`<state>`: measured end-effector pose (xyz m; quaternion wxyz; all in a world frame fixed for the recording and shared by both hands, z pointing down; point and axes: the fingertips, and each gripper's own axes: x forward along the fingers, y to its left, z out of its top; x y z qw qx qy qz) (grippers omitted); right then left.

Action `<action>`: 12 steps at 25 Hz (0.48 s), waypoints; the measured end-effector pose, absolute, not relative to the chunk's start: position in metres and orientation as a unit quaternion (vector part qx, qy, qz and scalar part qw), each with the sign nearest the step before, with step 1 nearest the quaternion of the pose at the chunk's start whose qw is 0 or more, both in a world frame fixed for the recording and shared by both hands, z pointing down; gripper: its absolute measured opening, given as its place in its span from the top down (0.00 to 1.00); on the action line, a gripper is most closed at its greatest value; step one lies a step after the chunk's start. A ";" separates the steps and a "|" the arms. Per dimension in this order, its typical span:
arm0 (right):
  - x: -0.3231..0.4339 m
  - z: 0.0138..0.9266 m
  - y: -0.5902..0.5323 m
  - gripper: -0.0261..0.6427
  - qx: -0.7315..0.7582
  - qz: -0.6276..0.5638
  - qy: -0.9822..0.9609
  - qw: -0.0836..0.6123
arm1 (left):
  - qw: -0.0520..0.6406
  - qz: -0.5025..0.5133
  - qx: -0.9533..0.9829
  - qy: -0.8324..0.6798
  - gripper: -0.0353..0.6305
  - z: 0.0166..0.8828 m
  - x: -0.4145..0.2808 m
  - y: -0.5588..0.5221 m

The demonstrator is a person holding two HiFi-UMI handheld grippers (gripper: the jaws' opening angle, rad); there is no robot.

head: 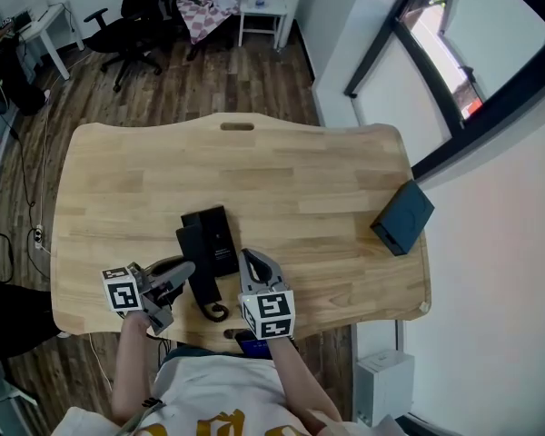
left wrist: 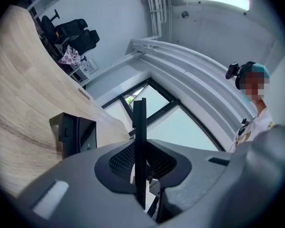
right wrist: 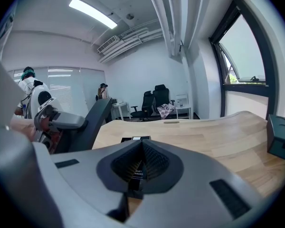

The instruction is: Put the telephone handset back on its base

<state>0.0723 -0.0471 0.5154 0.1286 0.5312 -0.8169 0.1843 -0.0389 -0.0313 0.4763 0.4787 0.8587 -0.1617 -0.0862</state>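
Observation:
The black telephone base (head: pixel 220 234) lies flat on the wooden table (head: pixel 309 180), left of the middle. My left gripper (head: pixel 187 269) reaches in from the left and is shut on the black handset (head: pixel 197 260), which runs lengthwise along the base's left side. In the left gripper view the handset (left wrist: pixel 139 127) shows as a thin dark slab clamped between the jaws, with the base (left wrist: pixel 73 134) beyond. A curled cord (head: pixel 216 312) hangs from the handset's near end. My right gripper (head: pixel 252 258) sits just right of the base, shut and holding nothing; the base (right wrist: pixel 135 138) shows past its tips.
A dark blue box (head: pixel 402 217) sits at the table's right edge, also seen as a box (right wrist: pixel 280 137) in the right gripper view. Office chairs (head: pixel 132 25) and a small white table (head: pixel 262 12) stand on the floor beyond the table. A window wall runs along the right.

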 end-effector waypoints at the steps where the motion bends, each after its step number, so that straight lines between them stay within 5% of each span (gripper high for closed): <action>1: 0.072 0.516 -0.047 0.95 0.528 0.184 -0.819 0.130 | 0.478 -0.088 0.858 -0.164 0.84 0.476 -0.038 -0.031; 12: 0.069 0.523 -0.052 0.95 0.510 0.184 -0.829 0.139 | 0.483 -0.089 0.851 -0.184 0.84 0.488 -0.045 -0.032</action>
